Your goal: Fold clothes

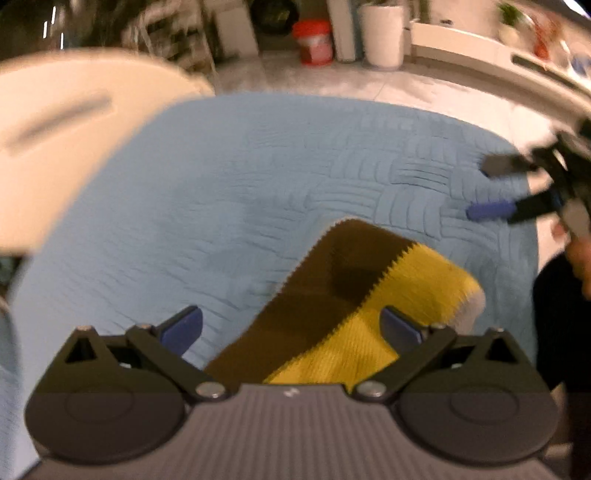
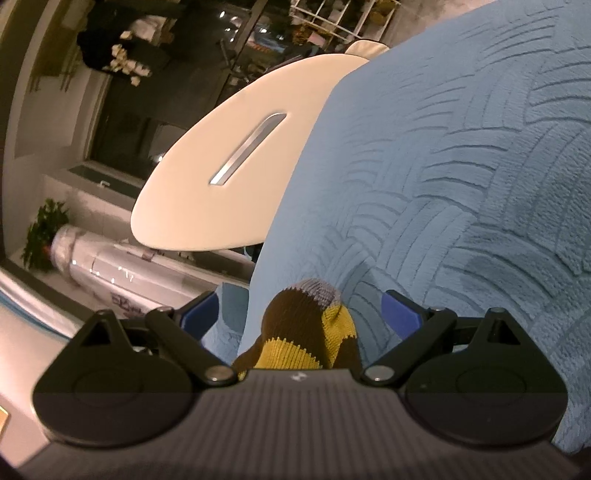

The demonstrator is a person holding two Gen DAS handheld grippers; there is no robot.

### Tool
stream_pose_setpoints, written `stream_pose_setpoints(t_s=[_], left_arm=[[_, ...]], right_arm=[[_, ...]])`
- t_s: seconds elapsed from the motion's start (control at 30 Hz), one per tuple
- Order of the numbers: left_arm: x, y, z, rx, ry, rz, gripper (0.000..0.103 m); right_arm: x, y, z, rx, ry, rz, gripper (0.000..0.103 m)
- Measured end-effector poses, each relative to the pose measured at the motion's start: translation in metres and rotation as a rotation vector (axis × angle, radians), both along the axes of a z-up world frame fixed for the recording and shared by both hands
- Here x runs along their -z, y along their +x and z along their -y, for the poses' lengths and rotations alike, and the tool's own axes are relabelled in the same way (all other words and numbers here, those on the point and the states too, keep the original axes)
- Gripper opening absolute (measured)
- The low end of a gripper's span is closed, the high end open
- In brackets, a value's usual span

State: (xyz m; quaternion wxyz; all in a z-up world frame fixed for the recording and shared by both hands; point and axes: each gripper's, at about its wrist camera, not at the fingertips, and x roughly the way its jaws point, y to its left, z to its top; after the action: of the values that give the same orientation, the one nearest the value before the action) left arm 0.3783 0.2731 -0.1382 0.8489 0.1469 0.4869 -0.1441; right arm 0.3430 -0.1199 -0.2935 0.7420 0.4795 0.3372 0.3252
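Note:
A brown and yellow knitted sock (image 1: 354, 295) with a grey end lies flat on the blue textured cloth (image 1: 240, 177). My left gripper (image 1: 291, 325) is open, its blue pads either side of the sock's near part. My right gripper (image 1: 495, 188) shows at the right of the left wrist view, open above the cloth. In the right wrist view the sock (image 2: 310, 332) lies bunched between the open pads of my right gripper (image 2: 303, 314), its grey tip pointing away. Neither gripper holds anything.
A white oval table (image 2: 221, 184) with a metal slot stands beside the cloth-covered surface. A red bucket (image 1: 312, 40) and a white bin (image 1: 382, 33) stand on the floor behind. A wrapped roll (image 2: 122, 269) and a plant (image 2: 44, 232) lie beyond the table.

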Motion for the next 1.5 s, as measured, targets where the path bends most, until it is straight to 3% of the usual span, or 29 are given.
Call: stream_pose_setpoints(t_s=[0.07, 0.1, 0.23, 0.4, 0.5, 0.6, 0.67, 0.77, 0.9, 1.03, 1.2, 1.23, 1.27, 1.3, 1.37, 1.43, 1.5], left_arm=[[0.028, 0.008, -0.003, -0.042, -0.003, -0.071, 0.103], [0.033, 0.007, -0.004, -0.049, -0.021, -0.069, 0.103], [0.046, -0.028, -0.019, -0.055, -0.109, 0.069, 0.103], [0.050, -0.053, -0.028, -0.044, -0.115, 0.115, 0.103], [0.049, -0.063, -0.026, -0.066, -0.117, 0.148, 0.103], [0.051, -0.070, -0.022, -0.080, -0.116, 0.187, 0.103], [0.053, -0.076, -0.023, -0.091, -0.123, 0.207, 0.103], [0.056, -0.085, -0.025, -0.109, -0.137, 0.238, 0.103], [0.061, -0.097, -0.027, -0.120, -0.149, 0.292, 0.103], [0.069, -0.110, -0.026, -0.123, -0.168, 0.376, 0.103], [0.076, -0.118, -0.027, -0.114, -0.187, 0.430, 0.103], [0.074, -0.118, -0.027, -0.107, -0.177, 0.431, 0.103], [0.071, -0.118, -0.026, -0.096, -0.156, 0.433, 0.103], [0.068, -0.119, -0.024, -0.076, -0.134, 0.439, 0.103], [0.057, -0.120, -0.022, -0.008, -0.085, 0.454, 0.103], [0.045, -0.127, -0.019, 0.087, -0.020, 0.491, 0.103], [0.033, -0.139, -0.013, 0.250, 0.081, 0.537, 0.103]], right_arm=[[-0.002, -0.001, -0.001, -0.004, -0.014, 0.009, 0.097], [-0.003, -0.001, -0.002, -0.006, -0.019, 0.014, 0.097], [-0.015, -0.007, -0.006, -0.025, -0.092, 0.096, 0.097], [-0.036, -0.019, -0.030, -0.108, -0.217, 0.260, 0.103], [-0.041, -0.018, -0.045, -0.178, -0.265, 0.293, 0.103], [-0.046, -0.009, -0.068, -0.290, -0.320, 0.347, 0.103], [-0.049, -0.001, -0.087, -0.330, -0.406, 0.434, 0.103], [-0.042, 0.017, -0.102, -0.358, -0.419, 0.482, 0.103], [-0.026, 0.040, -0.119, -0.428, -0.456, 0.479, 0.103], [-0.015, 0.060, -0.131, -0.532, -0.415, 0.437, 0.103], [-0.009, 0.074, -0.154, -0.672, -0.357, 0.320, 0.103], [-0.011, 0.073, -0.161, -0.706, -0.362, 0.318, 0.101], [-0.015, 0.070, -0.167, -0.732, -0.371, 0.331, 0.078], [-0.022, 0.062, -0.169, -0.740, -0.391, 0.389, 0.068], [-0.037, 0.046, -0.173, -0.752, -0.438, 0.513, 0.061], [-0.059, 0.015, -0.172, -0.755, -0.537, 0.700, 0.058], [-0.075, -0.010, -0.172, -0.760, -0.613, 0.852, 0.057]])
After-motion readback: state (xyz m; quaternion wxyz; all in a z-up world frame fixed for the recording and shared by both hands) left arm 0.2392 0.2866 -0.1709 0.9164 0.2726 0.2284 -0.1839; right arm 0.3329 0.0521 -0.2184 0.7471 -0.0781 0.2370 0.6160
